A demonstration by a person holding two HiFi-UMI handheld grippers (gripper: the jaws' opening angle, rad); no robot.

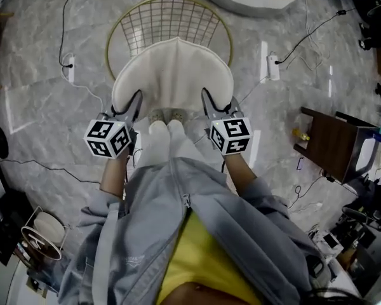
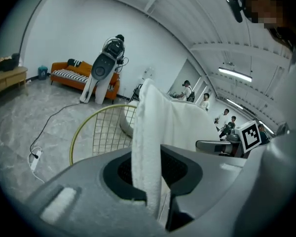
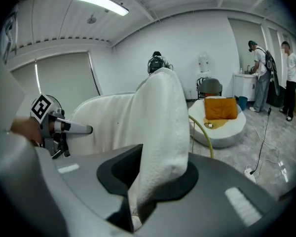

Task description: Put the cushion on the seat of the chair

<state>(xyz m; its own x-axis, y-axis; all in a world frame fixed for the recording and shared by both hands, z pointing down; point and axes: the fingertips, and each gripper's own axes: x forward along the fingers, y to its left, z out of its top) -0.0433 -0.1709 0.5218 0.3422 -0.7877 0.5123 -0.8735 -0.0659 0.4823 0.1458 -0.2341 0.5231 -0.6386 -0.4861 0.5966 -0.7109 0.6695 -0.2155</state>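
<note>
i'm at the placing step: left gripper [image 1: 134, 101] and right gripper [image 1: 208, 100] each pinch a near corner of the cushion [image 1: 171, 75], spread over the chair [image 1: 171, 14] seat up to its back edge. next, i judge: settle it flat, then let go. no containers in play.

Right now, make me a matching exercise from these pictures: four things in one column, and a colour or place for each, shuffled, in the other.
Things:
1 cushion
2 chair
3 side table
4 pillow

Colour or place:
A gold wire frame
B dark brown, on the floor at the head view's right
C white, pinched between the left gripper and the right gripper
D orange, on a round white pouf

Pairs: 1-C, 2-A, 3-B, 4-D
</note>
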